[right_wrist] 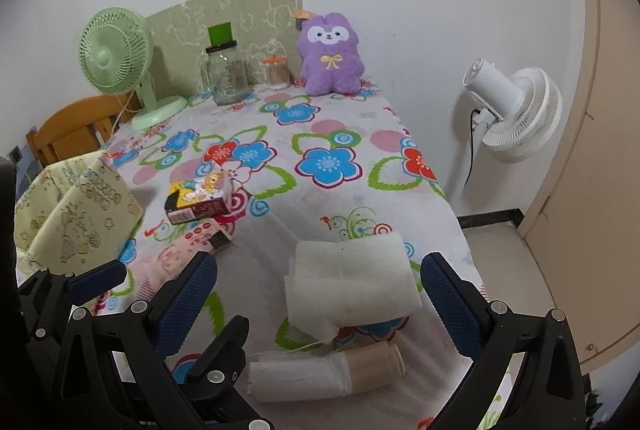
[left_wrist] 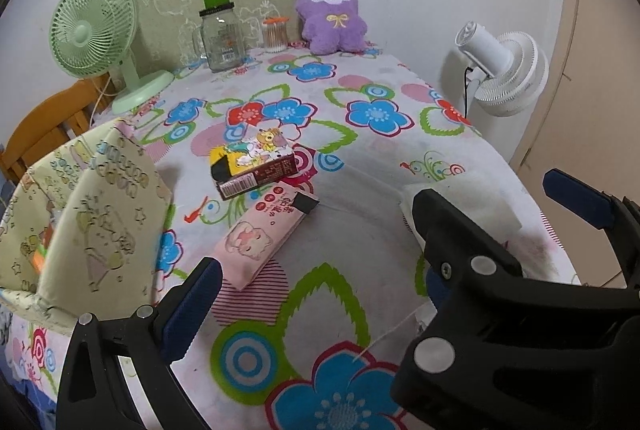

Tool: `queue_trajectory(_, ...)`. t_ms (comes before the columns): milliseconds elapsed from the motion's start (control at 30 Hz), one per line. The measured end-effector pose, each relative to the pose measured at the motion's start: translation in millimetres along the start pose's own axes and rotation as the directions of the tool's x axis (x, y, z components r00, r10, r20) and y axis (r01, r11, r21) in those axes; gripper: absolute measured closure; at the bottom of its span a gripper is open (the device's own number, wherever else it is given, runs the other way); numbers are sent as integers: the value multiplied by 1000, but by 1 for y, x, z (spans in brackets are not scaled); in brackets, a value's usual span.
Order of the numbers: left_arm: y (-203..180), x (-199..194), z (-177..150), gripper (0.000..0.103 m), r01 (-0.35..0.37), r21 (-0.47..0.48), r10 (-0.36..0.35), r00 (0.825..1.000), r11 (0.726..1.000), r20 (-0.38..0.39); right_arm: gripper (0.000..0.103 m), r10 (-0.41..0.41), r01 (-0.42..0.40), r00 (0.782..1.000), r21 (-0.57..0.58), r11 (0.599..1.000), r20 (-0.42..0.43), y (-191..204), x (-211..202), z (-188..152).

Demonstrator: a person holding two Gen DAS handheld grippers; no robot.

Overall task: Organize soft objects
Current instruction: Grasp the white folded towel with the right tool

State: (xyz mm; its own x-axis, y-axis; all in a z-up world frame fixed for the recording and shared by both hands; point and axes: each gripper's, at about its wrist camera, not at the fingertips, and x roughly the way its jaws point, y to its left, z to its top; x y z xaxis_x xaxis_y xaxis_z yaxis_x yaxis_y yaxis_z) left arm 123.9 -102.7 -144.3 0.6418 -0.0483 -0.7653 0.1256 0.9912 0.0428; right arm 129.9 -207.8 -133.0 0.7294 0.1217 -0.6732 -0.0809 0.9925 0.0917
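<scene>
Folded white cloth (right_wrist: 352, 280) lay flat near the surface's right edge. Just in front, a rolled white-and-beige sock (right_wrist: 324, 374) lay on its side. Pink tissue pack (left_wrist: 260, 236) lay flat mid-surface; purple plush (left_wrist: 332, 15) sat upright at the far wall.

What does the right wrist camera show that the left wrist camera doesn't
Only the right wrist view shows the rolled white and beige cloth near the table edge, and the whole folded white cloth. Only the left wrist view shows the pink pack unblocked. Both share the purple plush, green fan, glass jar and fabric bin.
</scene>
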Motion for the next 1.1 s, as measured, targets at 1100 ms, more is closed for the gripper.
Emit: queue_trajectory(1100,-12,36,5,1,36,51,-32,996,998,-88,24,-21,26,984,29,999,-176,-19,58,-5)
